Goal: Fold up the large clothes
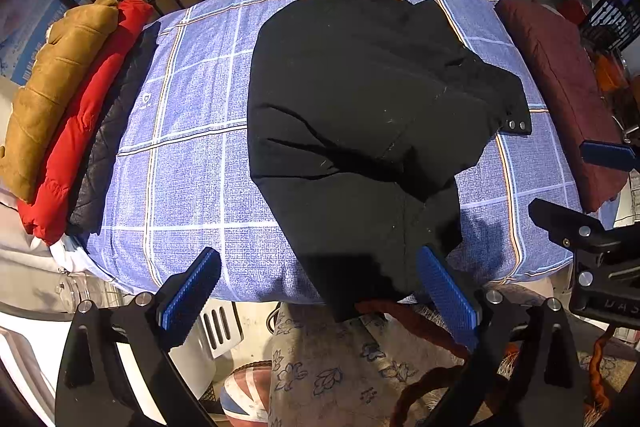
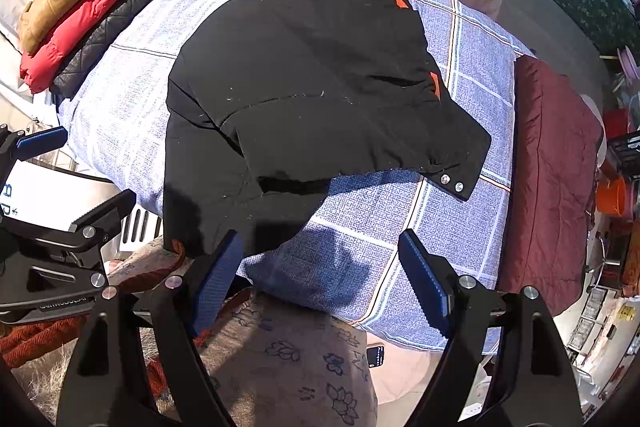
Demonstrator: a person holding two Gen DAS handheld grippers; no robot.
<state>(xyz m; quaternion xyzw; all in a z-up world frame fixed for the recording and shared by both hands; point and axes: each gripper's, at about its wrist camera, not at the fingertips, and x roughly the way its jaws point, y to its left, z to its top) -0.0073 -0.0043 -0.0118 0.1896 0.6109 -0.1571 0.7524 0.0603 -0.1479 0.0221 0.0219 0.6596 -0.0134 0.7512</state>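
While the black jacket lies on the checked blue bed cover, left gripper wide open, right gripper wide open, both holding nothing.

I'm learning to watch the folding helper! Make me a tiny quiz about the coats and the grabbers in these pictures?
1. True or false: the black jacket lies in the middle of the blue checked bedcover.
2. Pick one. Which coat is on top of the pile at the bed's edge? A) tan coat B) red coat C) quilted dark coat
3. Fill in the blank: both the left gripper and the right gripper have their jaws ____ and hold nothing.

Key: 1. True. 2. A, the tan coat. 3. Open.
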